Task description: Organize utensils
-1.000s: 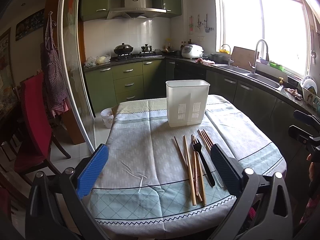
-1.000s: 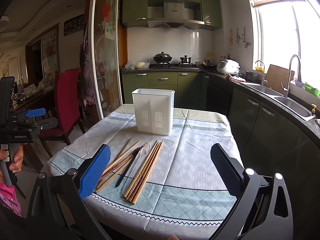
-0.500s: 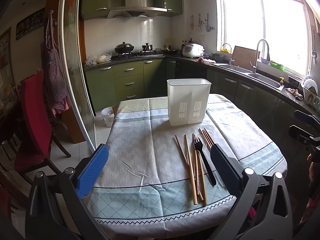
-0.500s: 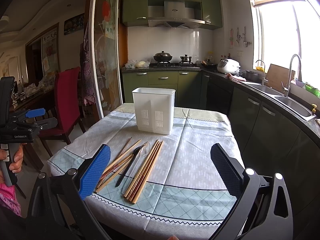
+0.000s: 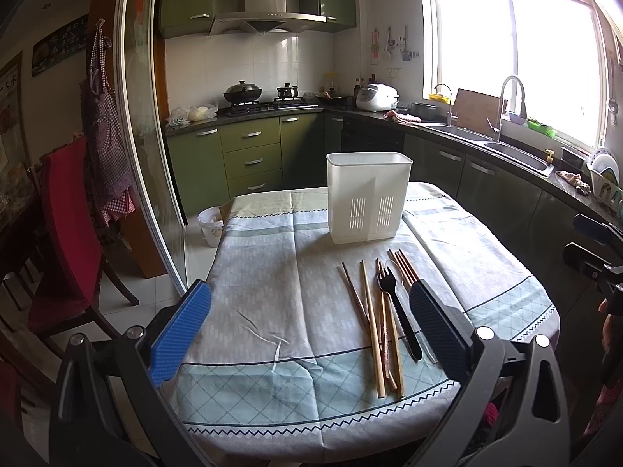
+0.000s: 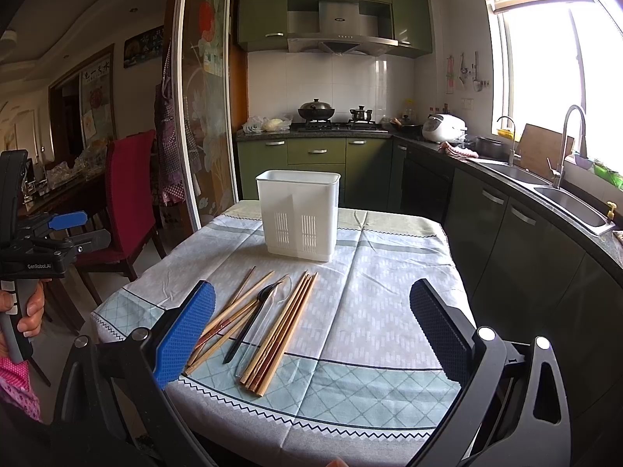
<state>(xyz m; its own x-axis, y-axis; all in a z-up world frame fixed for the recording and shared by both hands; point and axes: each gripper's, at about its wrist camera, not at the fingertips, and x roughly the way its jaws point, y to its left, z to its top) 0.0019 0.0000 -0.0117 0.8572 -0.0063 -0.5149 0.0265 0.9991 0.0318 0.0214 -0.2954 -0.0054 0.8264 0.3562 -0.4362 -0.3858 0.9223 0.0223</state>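
A white slotted utensil holder (image 5: 368,202) (image 6: 299,216) stands upright and empty at the far middle of the table. In front of it lie several wooden chopsticks (image 5: 370,319) (image 6: 288,327), a black plastic fork (image 5: 397,311) (image 6: 253,319) and a clear plastic utensil (image 6: 261,327), all side by side. My left gripper (image 5: 311,327) is open and empty, held above the table's near edge, left of the utensils. My right gripper (image 6: 311,327) is open and empty, above the near edge, with the utensils just inside its left finger.
The table carries a grey-and-teal cloth (image 5: 272,280) (image 6: 381,295). A red chair (image 5: 66,233) (image 6: 128,194) stands on the left. A small white bin (image 5: 210,225) sits on the floor behind the table. The kitchen counter and sink (image 6: 545,190) run along the right.
The left gripper's view has shifted slightly closer to the table. The right gripper has barely moved. Both stay open; the utensils have not moved.
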